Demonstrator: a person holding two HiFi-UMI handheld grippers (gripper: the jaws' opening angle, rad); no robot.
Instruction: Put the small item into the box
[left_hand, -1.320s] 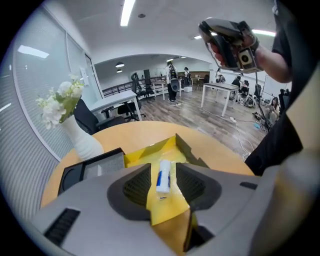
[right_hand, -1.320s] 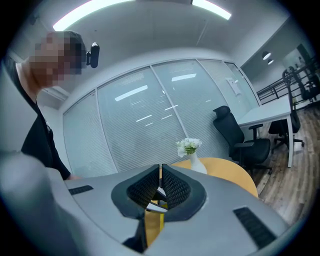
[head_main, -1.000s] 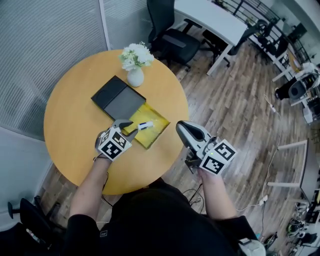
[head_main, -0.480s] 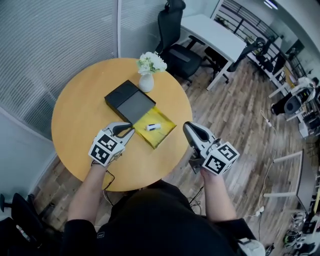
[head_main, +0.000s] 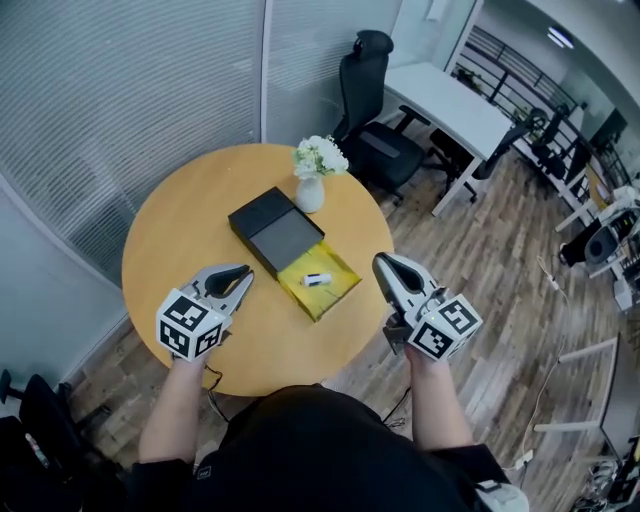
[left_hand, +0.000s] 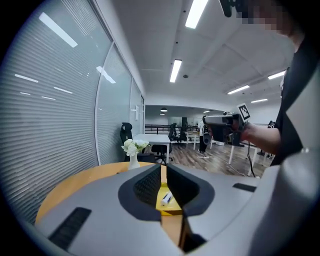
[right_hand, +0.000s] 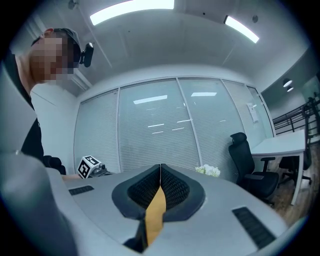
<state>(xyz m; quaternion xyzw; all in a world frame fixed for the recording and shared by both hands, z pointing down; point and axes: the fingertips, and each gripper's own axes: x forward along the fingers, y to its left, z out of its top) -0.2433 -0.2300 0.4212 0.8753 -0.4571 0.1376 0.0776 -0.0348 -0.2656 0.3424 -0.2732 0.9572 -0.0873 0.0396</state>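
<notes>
Centre of head view: small item lies inside yellow box on bench.
Lower left, left claw has just been closing; left gripper view: jaws nearly together, empty. Right gripper view: right claw closed, empty.

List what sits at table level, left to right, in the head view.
Order: left gripper (jaws just been closing, nothing between them) → black case → yellow box holding the small item → right gripper. The vase is skipped: it overlaps.
</notes>
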